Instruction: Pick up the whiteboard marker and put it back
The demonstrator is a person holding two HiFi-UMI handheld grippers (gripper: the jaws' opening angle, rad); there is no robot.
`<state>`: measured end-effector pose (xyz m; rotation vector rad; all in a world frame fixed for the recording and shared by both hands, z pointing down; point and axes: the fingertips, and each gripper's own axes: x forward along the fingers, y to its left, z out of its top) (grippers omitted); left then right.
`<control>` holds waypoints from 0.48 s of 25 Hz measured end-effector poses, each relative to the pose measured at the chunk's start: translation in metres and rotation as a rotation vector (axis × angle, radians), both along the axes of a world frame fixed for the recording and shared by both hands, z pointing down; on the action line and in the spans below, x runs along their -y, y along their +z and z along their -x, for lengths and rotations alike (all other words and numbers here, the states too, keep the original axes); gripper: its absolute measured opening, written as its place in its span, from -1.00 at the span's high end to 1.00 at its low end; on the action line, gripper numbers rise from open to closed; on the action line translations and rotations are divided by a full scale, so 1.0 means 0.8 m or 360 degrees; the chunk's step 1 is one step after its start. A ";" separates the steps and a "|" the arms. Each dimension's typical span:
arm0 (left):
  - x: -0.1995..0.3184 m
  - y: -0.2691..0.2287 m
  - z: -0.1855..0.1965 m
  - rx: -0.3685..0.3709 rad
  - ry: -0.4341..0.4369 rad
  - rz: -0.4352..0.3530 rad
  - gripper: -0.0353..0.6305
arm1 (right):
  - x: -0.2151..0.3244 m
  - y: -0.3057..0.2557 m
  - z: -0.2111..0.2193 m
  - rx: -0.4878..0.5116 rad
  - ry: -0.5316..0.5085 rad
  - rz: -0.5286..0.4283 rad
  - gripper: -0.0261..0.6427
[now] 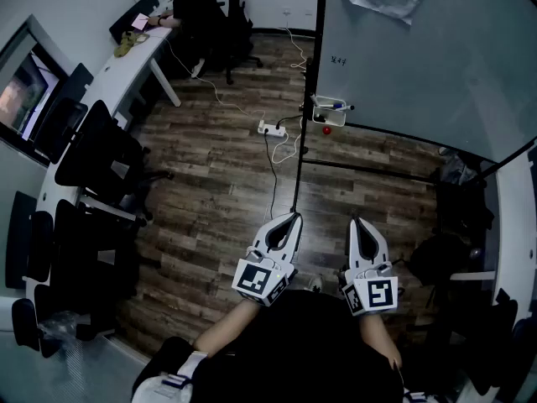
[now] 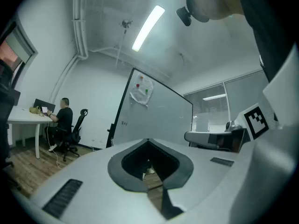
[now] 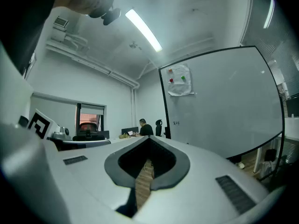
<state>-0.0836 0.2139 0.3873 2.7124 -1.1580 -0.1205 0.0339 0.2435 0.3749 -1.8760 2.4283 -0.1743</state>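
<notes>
A small white tray [image 1: 325, 109] hangs at the whiteboard's [image 1: 419, 57] lower left corner, and a marker [image 1: 339, 106] with a dark cap lies across it. A red round thing [image 1: 327, 130] hangs just below the tray. Both grippers are held level, low in the head view and well short of the board. My left gripper [image 1: 294, 217] [image 2: 148, 141] has its jaws together with nothing in them. My right gripper [image 1: 354, 221] [image 3: 150, 138] is shut and empty too. The whiteboard [image 2: 154, 111] [image 3: 219, 106] stands ahead in both gripper views.
The board's black stand pole [image 1: 300, 149] rises between me and the tray. A white power strip [image 1: 270, 128] and cables lie on the wood floor. Black office chairs [image 1: 92, 158] line a white desk [image 1: 126, 65] at left, where a person [image 1: 193, 7] sits. Dark bags [image 1: 457, 225] are at right.
</notes>
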 end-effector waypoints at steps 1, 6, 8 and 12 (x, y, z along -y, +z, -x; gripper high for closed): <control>0.000 -0.001 0.001 0.0004 -0.0013 0.0014 0.87 | -0.001 0.000 0.000 0.0000 -0.0001 0.0000 0.88; -0.005 -0.001 -0.001 -0.0002 -0.0012 0.0002 0.87 | -0.004 0.000 -0.001 0.0002 -0.0010 0.0003 0.88; -0.006 0.001 -0.003 -0.0001 -0.0009 -0.0002 0.87 | -0.004 0.001 -0.002 0.0002 -0.0014 0.0000 0.88; -0.005 0.001 -0.003 0.0024 -0.0030 0.0016 0.87 | -0.004 0.003 -0.001 0.0031 -0.0047 0.0012 0.88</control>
